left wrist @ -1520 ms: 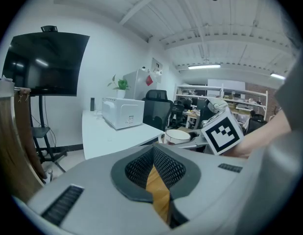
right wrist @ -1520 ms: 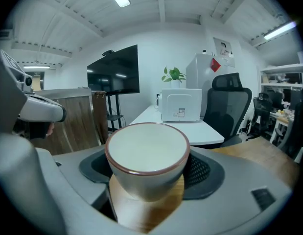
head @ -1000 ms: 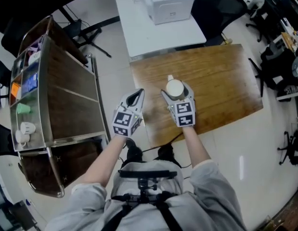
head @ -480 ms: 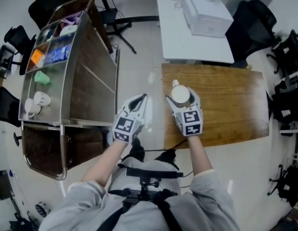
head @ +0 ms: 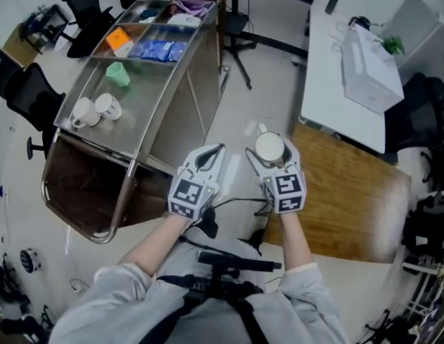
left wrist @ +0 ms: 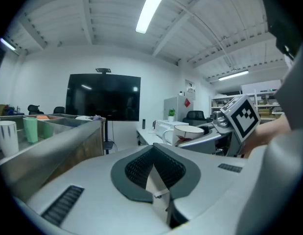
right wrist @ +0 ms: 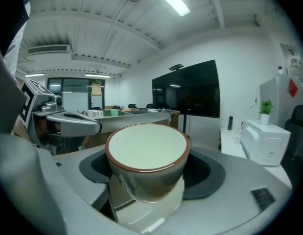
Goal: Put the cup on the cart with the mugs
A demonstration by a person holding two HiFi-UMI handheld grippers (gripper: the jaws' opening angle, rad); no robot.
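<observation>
1. Holding the cup upright between widely spread jaws, the right gripper has a pad pressed on each side of the cup wall. The cup has a brown rim and a pale inside.
2. The left gripper has its jaws closed together, pads meeting, with nothing between them. It is level with the right gripper, just beside it at 9 o'clock.
3. In the head view the cup sits over the floor, between the cart and the wooden table. It is not on the cart.
4. The cart lies at 10 to 11 o'clock from the grippers. Two white mugs stand side by side on its steel top tray, towards the tray's 8 o'clock end, well apart from the cup.
5. A green cup stands at 1 o'clock from the mugs. Beyond it, compartments hold an orange packet and blue packets.
6. Markings: each gripper's cube bears black-and-white square markers. In the left gripper view a red motif shows on the cup's white side. Print on the packets is too small to read.
7. A white table with a white box on it lies at 1 to 2 o'clock from the right gripper.
</observation>
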